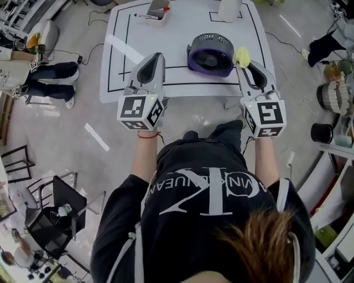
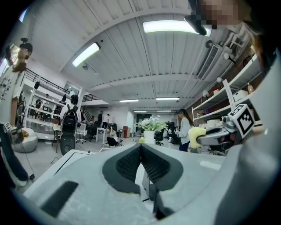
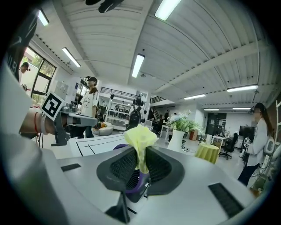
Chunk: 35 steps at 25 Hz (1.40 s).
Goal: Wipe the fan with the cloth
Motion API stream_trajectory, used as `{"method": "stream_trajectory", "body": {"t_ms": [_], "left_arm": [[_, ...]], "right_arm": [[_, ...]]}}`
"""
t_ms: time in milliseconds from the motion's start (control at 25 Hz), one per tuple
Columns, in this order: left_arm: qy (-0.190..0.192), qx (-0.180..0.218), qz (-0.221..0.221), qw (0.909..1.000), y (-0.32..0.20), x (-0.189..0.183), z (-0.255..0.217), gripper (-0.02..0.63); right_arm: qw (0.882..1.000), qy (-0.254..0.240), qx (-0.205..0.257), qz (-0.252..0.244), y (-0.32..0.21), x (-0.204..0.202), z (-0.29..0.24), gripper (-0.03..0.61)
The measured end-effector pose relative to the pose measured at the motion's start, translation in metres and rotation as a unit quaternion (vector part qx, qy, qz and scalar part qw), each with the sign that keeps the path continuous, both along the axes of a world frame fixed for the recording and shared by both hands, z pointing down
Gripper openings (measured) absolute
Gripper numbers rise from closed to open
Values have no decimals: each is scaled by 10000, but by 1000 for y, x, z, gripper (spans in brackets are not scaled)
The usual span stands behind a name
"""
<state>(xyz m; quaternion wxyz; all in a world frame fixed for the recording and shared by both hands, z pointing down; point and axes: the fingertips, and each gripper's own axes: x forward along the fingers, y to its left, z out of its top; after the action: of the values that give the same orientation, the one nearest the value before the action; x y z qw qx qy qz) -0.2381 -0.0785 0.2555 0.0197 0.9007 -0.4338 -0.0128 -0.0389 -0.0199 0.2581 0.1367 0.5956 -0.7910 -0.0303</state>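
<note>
Purple-and-black fan (image 1: 211,54) sits mid white table (image 1: 182,22), inside black marked lines. Yellow cloth (image 3: 139,143) is pinched between right gripper (image 1: 243,63) jaws, bunched end sticking out, just beside fan's right edge. Left gripper (image 2: 141,151) jaws pressed together, nothing between them, left of fan, apart. Small tray (image 1: 157,11) at table's far edge.

purple fan (image 1: 210,54), grey grille, set by near edge of surface (image 1: 177,27); yellow cloth (image 1: 241,56) bunched, pinched in right gripper (image 1: 244,64), beside fan's right.
</note>
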Motion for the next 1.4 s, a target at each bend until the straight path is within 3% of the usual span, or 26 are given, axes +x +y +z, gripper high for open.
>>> {"method": "stream_trajectory", "body": {"t_ms": [240, 480, 1400], "left_arm": [[54, 265, -295, 9992, 6, -15, -12, 9], [62, 234, -548, 9982, 6, -29, -11, 9], [11, 154, -682, 9976, 14, -39, -8, 9]], "right_arm": [[9999, -37, 159, 2, 0, 4, -7, 60], [9998, -72, 192, -16, 0, 4, -6, 59], [9997, -184, 159, -101, 4, -3, 2, 60]]}}
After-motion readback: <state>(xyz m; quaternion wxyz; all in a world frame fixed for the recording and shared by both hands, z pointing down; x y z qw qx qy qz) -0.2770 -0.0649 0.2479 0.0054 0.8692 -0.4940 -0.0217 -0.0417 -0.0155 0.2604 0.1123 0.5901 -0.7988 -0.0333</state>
